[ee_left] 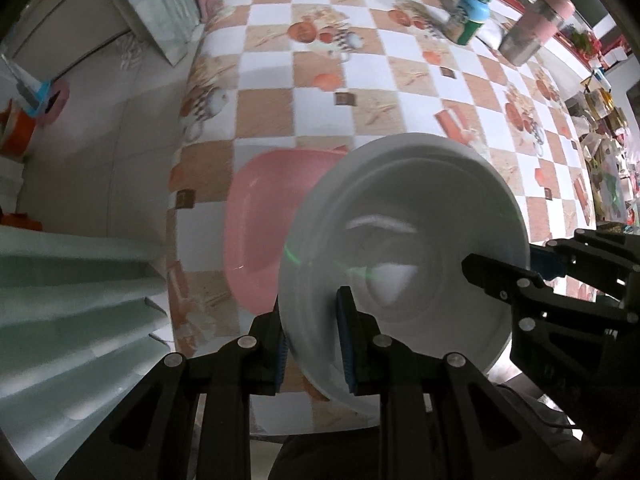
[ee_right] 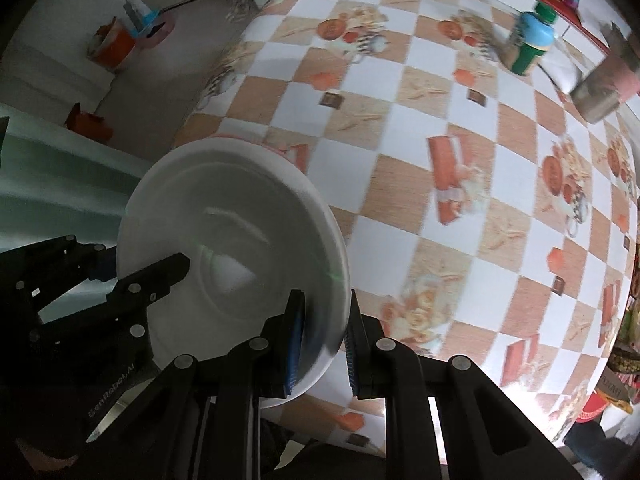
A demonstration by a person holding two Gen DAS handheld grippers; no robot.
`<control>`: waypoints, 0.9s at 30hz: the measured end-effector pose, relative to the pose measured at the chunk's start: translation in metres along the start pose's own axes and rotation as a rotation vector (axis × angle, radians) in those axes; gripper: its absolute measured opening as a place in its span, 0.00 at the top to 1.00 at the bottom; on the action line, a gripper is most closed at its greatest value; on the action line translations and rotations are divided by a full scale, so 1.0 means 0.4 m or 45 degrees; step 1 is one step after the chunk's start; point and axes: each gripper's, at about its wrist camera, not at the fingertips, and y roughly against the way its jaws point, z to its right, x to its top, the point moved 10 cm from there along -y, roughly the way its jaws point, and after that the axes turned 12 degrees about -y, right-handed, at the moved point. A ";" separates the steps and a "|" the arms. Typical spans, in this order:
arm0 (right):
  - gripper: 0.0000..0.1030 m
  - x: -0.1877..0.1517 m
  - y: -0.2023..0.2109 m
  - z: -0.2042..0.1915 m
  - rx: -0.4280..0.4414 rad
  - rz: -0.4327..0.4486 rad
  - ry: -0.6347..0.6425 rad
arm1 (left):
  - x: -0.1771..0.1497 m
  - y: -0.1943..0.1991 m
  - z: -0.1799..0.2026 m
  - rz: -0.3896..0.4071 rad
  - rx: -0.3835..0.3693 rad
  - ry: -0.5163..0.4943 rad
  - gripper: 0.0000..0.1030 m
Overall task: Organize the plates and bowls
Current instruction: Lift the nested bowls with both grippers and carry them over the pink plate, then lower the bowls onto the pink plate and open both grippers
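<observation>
A white bowl (ee_left: 404, 256) is held up above the near edge of the checked table (ee_left: 360, 80), tilted with its inside facing the cameras. My left gripper (ee_left: 312, 344) is shut on its left rim. My right gripper (ee_right: 326, 340) is shut on its right rim; it also shows in the left wrist view (ee_left: 520, 276). The bowl also shows in the right wrist view (ee_right: 224, 240), with the left gripper (ee_right: 132, 284) at its far rim. A pink bowl (ee_left: 264, 224) lies on the table behind the white bowl, partly hidden by it.
A green-and-blue bottle (ee_left: 472, 14) and a pink-lidded metal cup (ee_left: 536, 28) stand at the table's far right. A pale green ridged rack (ee_left: 68, 304) is at the left, off the table. Orange and pink items (ee_left: 32, 116) sit on the floor at the left.
</observation>
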 end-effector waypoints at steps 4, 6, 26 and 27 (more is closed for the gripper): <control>0.80 0.003 -0.025 -0.049 -0.006 -0.020 0.013 | -0.015 -0.011 -0.037 -0.016 -0.009 0.017 0.77; 0.80 0.005 -0.034 -0.065 -0.006 -0.029 0.012 | -0.015 -0.016 -0.055 -0.020 -0.012 0.031 0.77; 0.80 0.100 -0.079 -0.118 -0.077 -0.027 -0.003 | 0.031 -0.057 -0.125 -0.037 0.013 0.035 0.76; 0.80 0.101 -0.084 -0.119 -0.083 -0.027 0.002 | 0.031 -0.063 -0.127 -0.045 0.018 0.029 0.76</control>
